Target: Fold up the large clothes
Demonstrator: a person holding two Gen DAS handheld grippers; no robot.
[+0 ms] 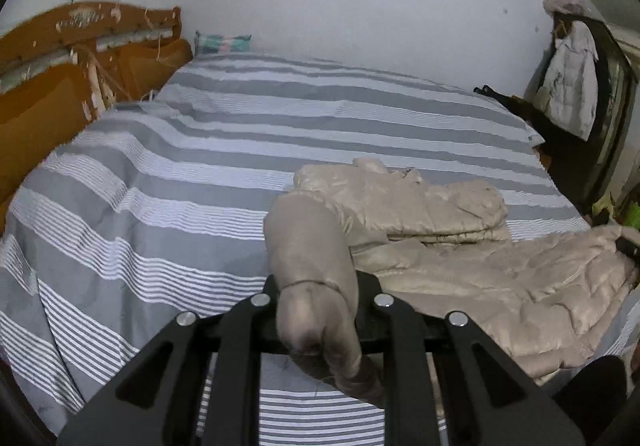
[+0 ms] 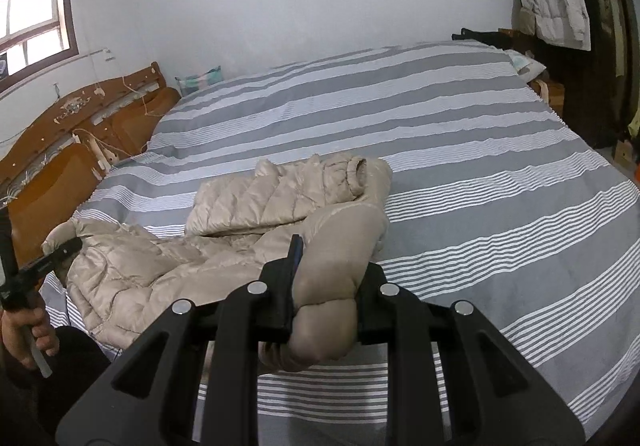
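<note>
I hold both grippers tilted down toward the bed, one at each lower corner of the beige puffer jacket, and both corners are lifted clear of the striped bedspread. My left gripper is pinched nearly closed on a thick bunch of the jacket's hem, which bulges up between the jaws and droops back over them toward the camera. My right gripper is clamped just as tightly on the opposite corner, the padded fabric squeezed into a roll between its jaws. In the right wrist view my left hand shows at the left edge, wrapped round the gripper's handle, cut off by the frame. The rest of the jacket lies on the bedspread, its upper part with the sleeves already doubled over into a flat pile farther up the bed. The fabric hides the fingertips of both grippers, so I cannot make out exactly where the pads meet the cloth. A white coat hangs on a dark wardrobe beyond the bed.
</note>
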